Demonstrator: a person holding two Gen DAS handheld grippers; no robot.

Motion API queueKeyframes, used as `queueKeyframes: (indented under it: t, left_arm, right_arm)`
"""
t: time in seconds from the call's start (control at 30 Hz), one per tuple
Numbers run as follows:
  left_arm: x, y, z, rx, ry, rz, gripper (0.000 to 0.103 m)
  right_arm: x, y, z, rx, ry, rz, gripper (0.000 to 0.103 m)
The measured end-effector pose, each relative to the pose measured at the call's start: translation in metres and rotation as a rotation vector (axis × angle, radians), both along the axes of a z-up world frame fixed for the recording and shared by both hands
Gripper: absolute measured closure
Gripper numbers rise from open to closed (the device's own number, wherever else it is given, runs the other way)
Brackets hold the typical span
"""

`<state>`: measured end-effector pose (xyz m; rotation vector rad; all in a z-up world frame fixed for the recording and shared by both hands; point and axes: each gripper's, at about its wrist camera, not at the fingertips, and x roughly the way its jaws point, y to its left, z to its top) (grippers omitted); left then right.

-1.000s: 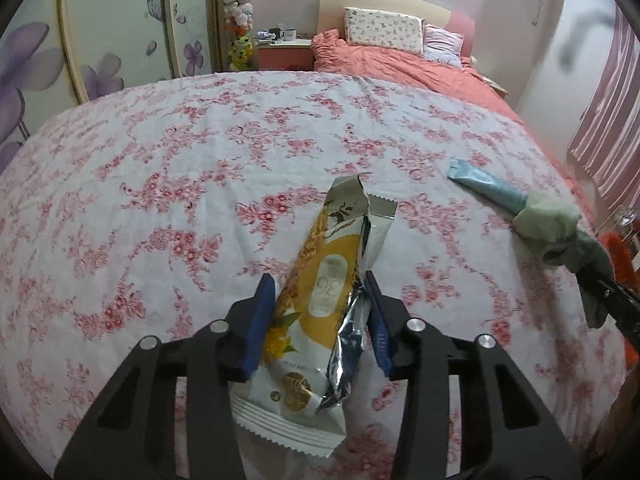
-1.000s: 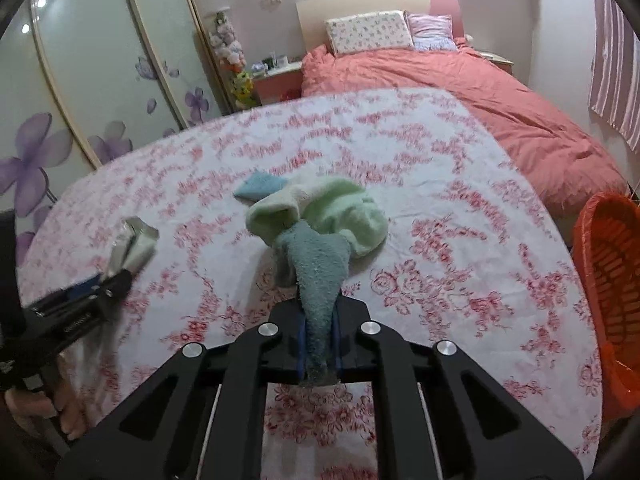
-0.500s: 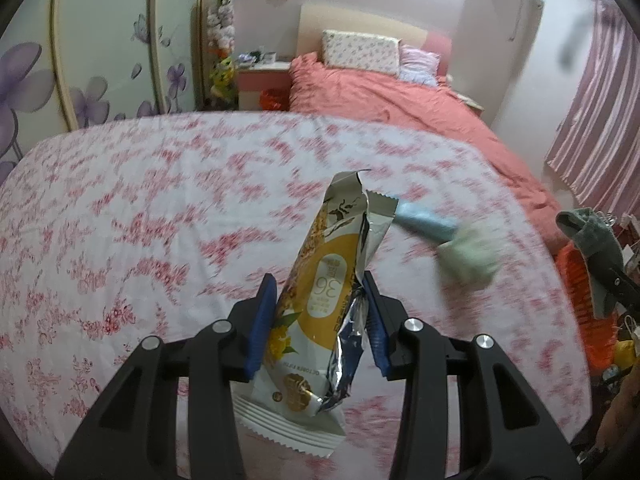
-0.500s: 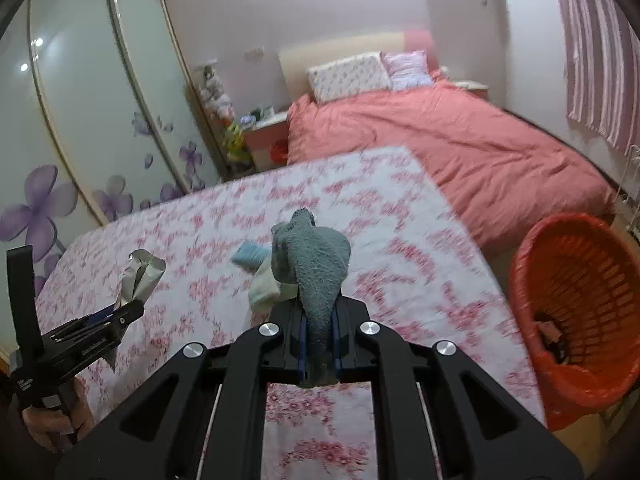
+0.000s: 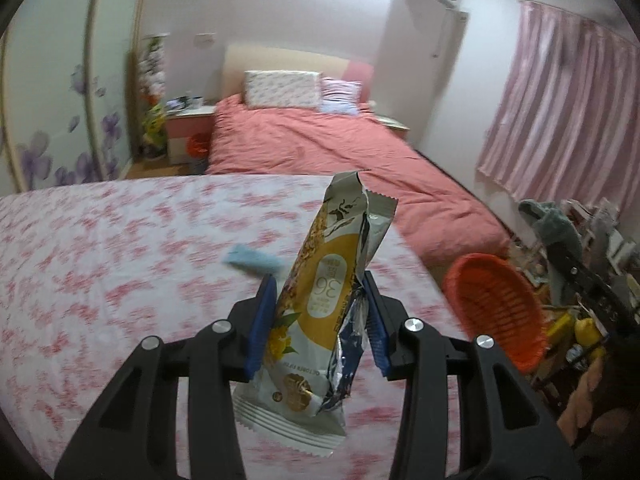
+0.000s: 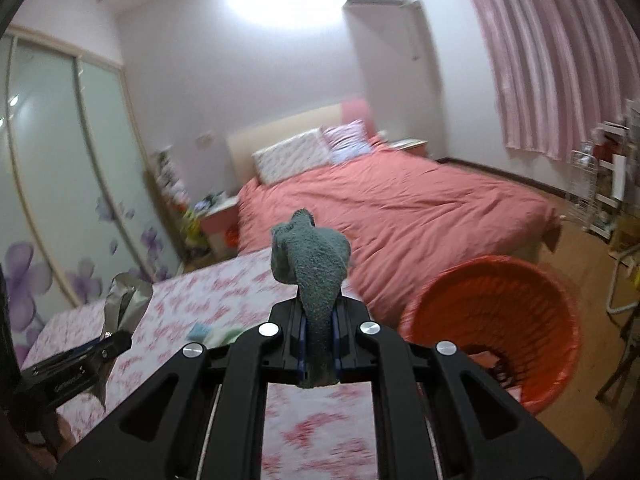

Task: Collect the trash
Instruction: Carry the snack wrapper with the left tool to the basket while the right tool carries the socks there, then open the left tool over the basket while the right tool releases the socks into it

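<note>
Left gripper (image 5: 320,320) clamps the snack wrapper (image 5: 324,304), right gripper (image 6: 319,344) pinches the sock (image 6: 314,256), both held clear to drop into the orange basket (image 6: 496,320).

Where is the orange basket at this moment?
The orange basket stands on the floor to the right of the flowered bed, near the foot of the pink bed. In the right wrist view it lies just right of the right gripper.
</note>
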<state>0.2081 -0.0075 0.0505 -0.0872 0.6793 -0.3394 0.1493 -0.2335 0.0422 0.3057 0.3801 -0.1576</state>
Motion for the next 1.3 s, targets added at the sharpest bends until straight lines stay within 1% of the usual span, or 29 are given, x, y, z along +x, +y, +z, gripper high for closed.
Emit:
queueKeyframes:
  t: [0.2,0.33,0.43,0.57,0.7,0.8,0.87,0.93,1.0,1.03,1.17,1.27,1.3]
  left_arm:
    - [-0.009,-0.069,0.002,-0.015,-0.006,-0.148,0.061]
    - [-0.012,-0.120,-0.002,-0.020,0.006,-0.250,0.061]
    - [-0.012,-0.157,-0.008,-0.028,0.020,-0.325,0.061]
    - [-0.006,-0.197,-0.023,-0.026,0.055,-0.388,0.060]
    - [0.004,-0.236,-0.039,-0.005,0.087,-0.430,0.060]
    - [0.011,-0.258,-0.051,0.020,0.104,-0.444,0.056]
    - [0.016,-0.267,-0.061,0.041,0.122,-0.439,0.051]
    - [0.023,-0.266,-0.073,0.055,0.148,-0.425,0.047]
    - [0.028,-0.265,-0.078,0.061,0.164,-0.411,0.043]
    - [0.031,-0.262,-0.082,0.063,0.175,-0.402,0.042]
    - [0.040,-0.249,-0.087,0.058,0.197,-0.382,0.041]
    - [0.039,-0.236,-0.084,0.071,0.174,-0.358,0.038]
    - [0.038,-0.229,-0.084,0.075,0.167,-0.345,0.036]
  right_arm:
    - [-0.013,-0.046,-0.006,0.014,-0.004,-0.129,0.094]
    - [-0.015,-0.071,-0.017,0.041,0.013,-0.186,0.094]
    - [-0.016,-0.088,-0.025,0.057,0.023,-0.205,0.094]
    - [-0.021,-0.116,-0.033,0.090,0.024,-0.228,0.094]
    - [-0.016,-0.137,-0.043,0.135,0.036,-0.254,0.094]
    - [-0.011,-0.152,-0.055,0.164,0.067,-0.260,0.092]
    - [-0.004,-0.158,-0.064,0.188,0.101,-0.261,0.085]
    - [-0.003,-0.158,-0.071,0.195,0.121,-0.255,0.069]
    - [-0.004,-0.155,-0.075,0.189,0.132,-0.255,0.061]
    - [-0.005,-0.154,-0.076,0.188,0.135,-0.253,0.057]
    - [-0.007,-0.150,-0.076,0.185,0.144,-0.252,0.051]
    - [-0.008,-0.147,-0.071,0.153,0.144,-0.262,0.042]
    - [-0.008,-0.145,-0.070,0.141,0.143,-0.264,0.037]
